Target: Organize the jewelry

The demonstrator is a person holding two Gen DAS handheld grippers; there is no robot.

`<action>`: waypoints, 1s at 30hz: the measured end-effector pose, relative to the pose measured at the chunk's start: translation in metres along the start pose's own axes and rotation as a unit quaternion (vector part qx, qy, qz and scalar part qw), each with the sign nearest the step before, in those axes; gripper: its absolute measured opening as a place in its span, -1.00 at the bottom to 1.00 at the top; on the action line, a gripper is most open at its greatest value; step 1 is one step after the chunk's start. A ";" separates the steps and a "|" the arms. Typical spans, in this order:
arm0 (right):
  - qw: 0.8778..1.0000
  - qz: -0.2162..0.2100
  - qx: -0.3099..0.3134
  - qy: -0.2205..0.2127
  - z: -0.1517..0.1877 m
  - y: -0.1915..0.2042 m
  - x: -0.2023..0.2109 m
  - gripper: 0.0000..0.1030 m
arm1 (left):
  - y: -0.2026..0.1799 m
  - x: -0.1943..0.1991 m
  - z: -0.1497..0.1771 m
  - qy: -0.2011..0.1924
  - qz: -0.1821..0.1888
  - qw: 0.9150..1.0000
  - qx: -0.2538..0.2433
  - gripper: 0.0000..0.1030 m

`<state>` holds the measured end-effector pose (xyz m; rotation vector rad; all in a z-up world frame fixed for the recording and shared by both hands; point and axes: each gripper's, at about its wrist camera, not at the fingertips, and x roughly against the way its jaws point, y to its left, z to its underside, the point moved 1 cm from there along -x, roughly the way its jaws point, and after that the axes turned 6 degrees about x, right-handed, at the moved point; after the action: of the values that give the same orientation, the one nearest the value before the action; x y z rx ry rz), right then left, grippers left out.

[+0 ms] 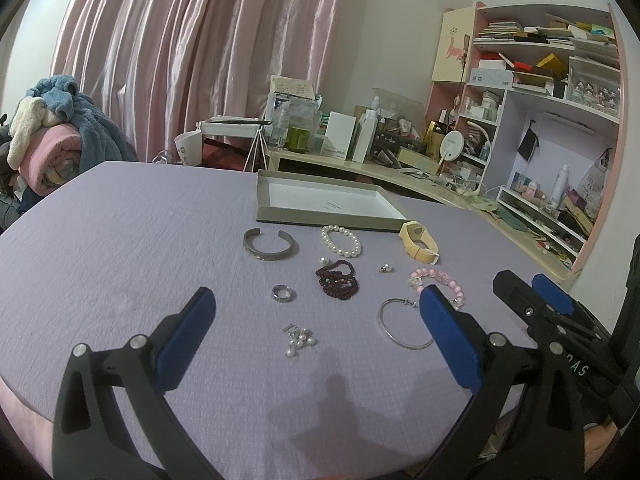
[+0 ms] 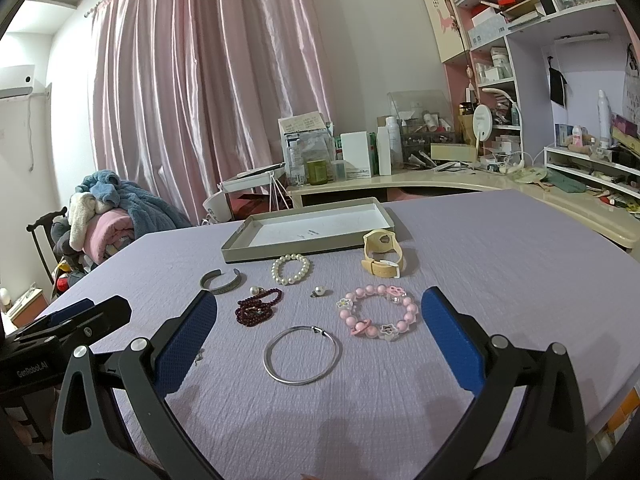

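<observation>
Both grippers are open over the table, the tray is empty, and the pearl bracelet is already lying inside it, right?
Not quite. The pearl bracelet is not in the tray; it lies on the purple cloth just in front of the tray's near wall, as the right wrist view shows. The rest holds: the left gripper and right gripper are open, and the tray is empty.

We see the bench (image 2: 500,248) under matt lilac cloth with a fine crinkled weave. Ahead of the right tool (image 2: 318,312), the bangle (image 2: 303,355) is smooth, bright metal and the pink beads (image 2: 378,312) look glossy. Beyond them the pearls (image 2: 291,269) shine softly, and the tray (image 2: 280,249) is matt card. Ahead of the left tool (image 1: 316,308), the cuff (image 1: 270,245) is dull, textured metal. The tool pads (image 1: 188,336) are matt blue with a fine grain.
</observation>
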<state>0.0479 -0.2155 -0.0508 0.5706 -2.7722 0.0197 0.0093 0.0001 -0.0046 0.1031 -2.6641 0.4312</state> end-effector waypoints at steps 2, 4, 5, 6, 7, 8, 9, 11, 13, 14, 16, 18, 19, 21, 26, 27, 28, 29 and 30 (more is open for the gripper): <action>1.000 0.000 0.000 0.000 0.000 0.000 0.000 0.97 | 0.000 0.000 0.003 0.000 0.000 1.000 0.001 0.97; 1.000 0.000 0.000 0.001 0.000 0.000 0.000 0.97 | 0.002 -0.004 0.009 0.000 -0.001 1.000 0.002 0.97; 1.000 0.000 0.000 0.002 0.000 0.000 0.000 0.97 | 0.003 -0.005 0.010 0.000 -0.001 1.000 0.003 0.97; 1.000 0.000 0.000 0.003 0.000 0.000 -0.001 0.97 | 0.005 -0.005 0.009 0.000 -0.002 1.000 0.003 0.97; 1.000 0.000 0.001 0.005 0.000 0.001 -0.001 0.97 | 0.008 -0.006 0.009 0.000 -0.003 1.000 0.004 0.97; 1.000 -0.001 0.001 0.008 0.001 0.002 -0.001 0.97 | 0.011 -0.007 0.007 0.000 -0.004 1.000 0.005 0.97; 1.000 -0.002 0.001 0.011 0.002 0.001 -0.004 0.97 | 0.012 -0.006 0.007 0.001 -0.007 1.000 0.006 0.97; 1.000 -0.009 0.001 0.023 0.005 0.004 -0.009 0.97 | 0.014 -0.005 0.005 0.002 -0.013 1.000 0.008 0.97; 0.999 -0.020 0.002 0.041 0.008 0.004 -0.015 0.97 | 0.020 -0.006 0.006 0.003 -0.026 1.000 0.011 0.97; 0.998 -0.025 0.003 0.051 0.010 0.005 -0.018 0.97 | 0.023 -0.007 0.006 0.005 -0.030 0.999 0.012 0.97; 0.997 -0.032 0.011 0.075 0.017 0.010 -0.027 0.97 | 0.030 -0.007 0.006 0.009 -0.034 0.999 0.018 0.97; 0.995 -0.037 0.018 0.095 0.023 0.015 -0.036 0.97 | 0.037 -0.008 0.007 0.015 -0.036 0.999 0.021 0.97; 0.994 -0.040 0.020 0.104 0.024 0.017 -0.038 0.97 | 0.040 -0.008 0.007 0.017 -0.037 0.999 0.023 0.97; 0.991 -0.041 0.024 0.123 0.028 0.019 -0.044 0.97 | 0.045 -0.010 0.006 0.025 -0.033 0.999 0.027 0.97; 0.985 -0.030 0.043 0.166 0.038 0.029 -0.056 0.97 | 0.057 -0.014 0.008 0.043 -0.018 0.998 0.030 0.97; 0.984 -0.027 0.045 0.173 0.039 0.028 -0.059 0.97 | 0.058 -0.015 0.008 0.046 -0.017 0.998 0.029 0.97; 0.982 -0.022 0.050 0.183 0.041 0.031 -0.061 0.97 | 0.059 -0.016 0.009 0.048 -0.017 0.998 0.027 0.97; 0.980 -0.021 0.052 0.190 0.040 0.028 -0.065 0.97 | 0.059 -0.017 0.009 0.049 -0.019 0.998 0.026 0.97; 0.979 -0.020 0.055 0.198 0.040 0.029 -0.066 0.93 | 0.059 -0.018 0.009 0.050 -0.020 0.998 0.026 0.97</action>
<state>0.0828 -0.1663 -0.1075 0.5785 -2.3827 0.2507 0.0135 0.0531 -0.0364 0.1464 -2.5491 0.4802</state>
